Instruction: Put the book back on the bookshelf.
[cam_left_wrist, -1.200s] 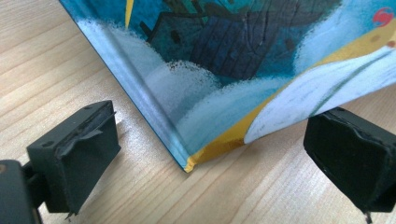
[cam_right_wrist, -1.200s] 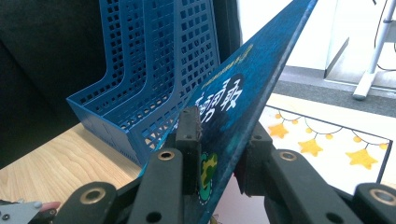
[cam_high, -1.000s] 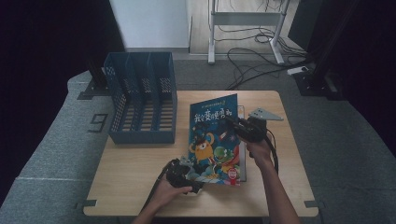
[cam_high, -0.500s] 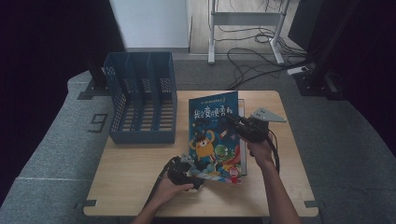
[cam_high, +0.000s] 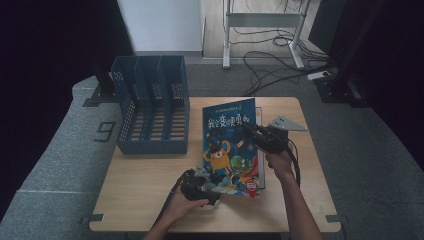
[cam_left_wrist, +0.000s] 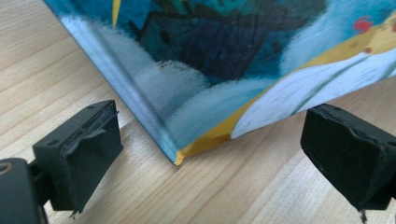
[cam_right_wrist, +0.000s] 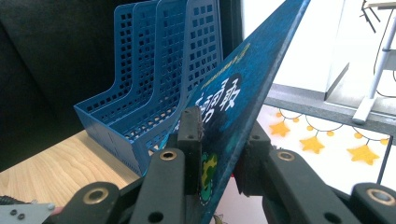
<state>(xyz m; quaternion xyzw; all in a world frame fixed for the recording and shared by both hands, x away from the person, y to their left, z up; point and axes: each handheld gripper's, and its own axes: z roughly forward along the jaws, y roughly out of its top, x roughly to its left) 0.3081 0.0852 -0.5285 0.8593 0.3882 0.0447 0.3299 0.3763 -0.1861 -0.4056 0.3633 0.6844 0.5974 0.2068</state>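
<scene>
A picture book (cam_high: 227, 145) with a dark blue cartoon cover stands tilted on the table, its right edge raised. My right gripper (cam_high: 248, 129) is shut on that right edge; in the right gripper view the pads (cam_right_wrist: 191, 126) pinch the cover (cam_right_wrist: 243, 88). My left gripper (cam_high: 207, 177) is at the book's near left corner. In the left gripper view its jaws (cam_left_wrist: 212, 149) have just closed slightly and stand open. The book's corner (cam_left_wrist: 224, 56) rests on the wood between them, clear of both pads.
A blue slotted file rack (cam_high: 150, 110) stands at the table's back left, also in the right gripper view (cam_right_wrist: 154, 84). A pale page with yellow stars (cam_right_wrist: 322, 140) lies flat under the raised cover. Bare wood (cam_high: 145, 185) lies left of the book.
The book's right edge has tipped up a little with the right gripper. The left gripper has edged in at the book's near corner.
</scene>
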